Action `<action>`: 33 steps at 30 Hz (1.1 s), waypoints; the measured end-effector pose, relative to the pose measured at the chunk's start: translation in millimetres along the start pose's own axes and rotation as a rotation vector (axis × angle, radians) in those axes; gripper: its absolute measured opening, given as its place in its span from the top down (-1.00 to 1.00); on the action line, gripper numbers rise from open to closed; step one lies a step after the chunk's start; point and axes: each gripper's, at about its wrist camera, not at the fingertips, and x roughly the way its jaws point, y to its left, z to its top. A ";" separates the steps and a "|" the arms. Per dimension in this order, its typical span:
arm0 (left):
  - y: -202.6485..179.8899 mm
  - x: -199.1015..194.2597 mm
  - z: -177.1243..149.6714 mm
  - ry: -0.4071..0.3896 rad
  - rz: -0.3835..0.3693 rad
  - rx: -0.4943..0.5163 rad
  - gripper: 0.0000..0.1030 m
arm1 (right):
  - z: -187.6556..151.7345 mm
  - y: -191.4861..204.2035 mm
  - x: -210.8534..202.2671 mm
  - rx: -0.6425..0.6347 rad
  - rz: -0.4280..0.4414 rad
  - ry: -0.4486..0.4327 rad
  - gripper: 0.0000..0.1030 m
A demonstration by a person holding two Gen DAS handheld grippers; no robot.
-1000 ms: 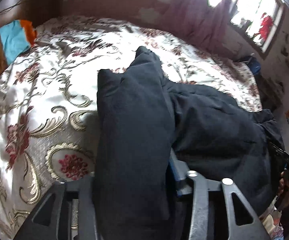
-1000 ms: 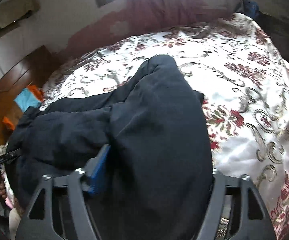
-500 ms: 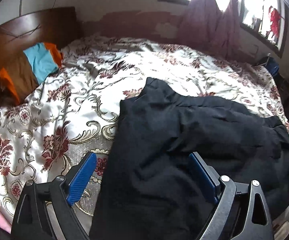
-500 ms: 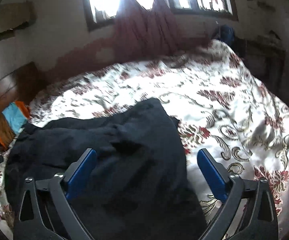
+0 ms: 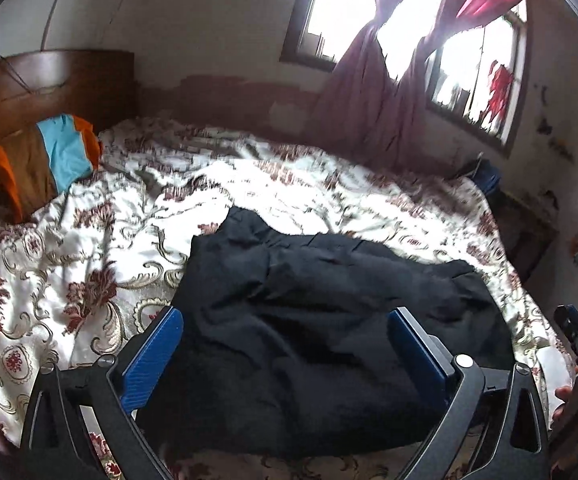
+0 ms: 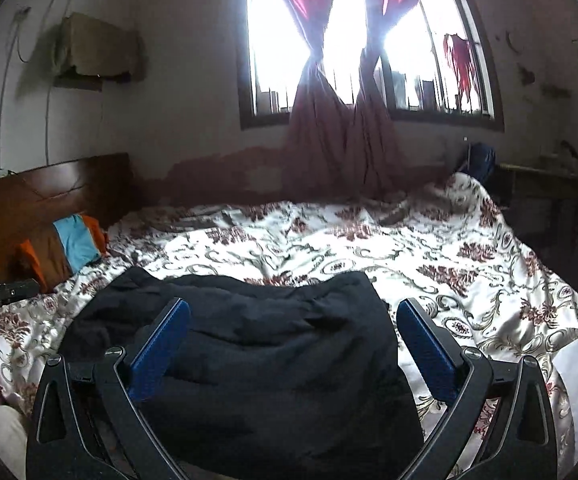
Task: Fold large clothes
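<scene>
The dark garment (image 5: 329, 320) is seen just ahead of both wide-open, empty grippers—left gripper (image 5: 285, 340), right gripper (image 6: 293, 336)—its long axis crosswise, neither nearer.

The bed (image 6: 489, 264) is bare across its far half and toward its right edge, so a gripper could pass freely there over the floral bedspread (image 5: 89, 248). The dark garment (image 5: 329, 320) fills the near middle, heaped and wrinkled, up to the near edge. At the far left corner a striped pillow (image 5: 61, 156) leans on the wooden headboard (image 5: 49, 84), closing that side. Tied curtains (image 6: 337, 140) hang to the far edge, with a small table (image 6: 545, 184) just beyond the far right corner.
</scene>
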 end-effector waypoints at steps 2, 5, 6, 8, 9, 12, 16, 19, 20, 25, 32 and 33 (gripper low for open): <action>-3.1 -15.8 -1.9 -0.043 -0.007 0.021 -1.00 | 0.6 3.7 -9.9 0.006 0.002 -0.018 -0.97; -9.4 -38.8 -5.8 -0.095 -0.018 0.051 -1.00 | 0.1 10.2 -25.7 0.015 0.001 -0.044 -0.97; -11.6 -46.6 -7.8 -0.110 -0.022 0.059 -1.00 | -0.6 12.4 -31.4 0.019 0.005 -0.057 -0.97; -16.4 -60.8 -11.7 -0.139 -0.033 0.067 -1.00 | -3.6 18.3 -44.6 0.023 0.015 -0.083 -0.97; -17.9 -67.3 -14.3 -0.157 -0.041 0.070 -1.00 | -5.4 21.6 -50.7 0.020 0.016 -0.092 -0.97; -24.7 -85.0 -22.2 -0.199 -0.046 0.081 -1.00 | -11.6 32.3 -65.9 0.011 0.016 -0.108 -0.97; -32.2 -101.5 -34.7 -0.215 -0.041 0.107 -1.00 | -21.8 42.7 -88.3 0.023 0.018 -0.121 -0.97; -37.6 -114.1 -47.5 -0.244 -0.032 0.122 -0.99 | -30.8 48.0 -103.3 0.029 0.019 -0.119 -0.97; -38.8 -116.9 -50.4 -0.251 -0.029 0.124 -0.99 | -33.5 48.9 -106.4 0.033 0.022 -0.115 -0.97; -39.7 -133.3 -67.4 -0.270 -0.002 0.128 -0.99 | -50.2 56.7 -119.3 0.025 0.014 -0.100 -0.97; -32.8 -144.5 -94.4 -0.267 0.059 0.125 -1.00 | -70.7 65.5 -130.7 -0.010 -0.003 -0.080 -0.97; -30.8 -144.4 -97.8 -0.262 0.061 0.119 -1.00 | -72.8 66.5 -132.5 -0.013 -0.004 -0.078 -0.97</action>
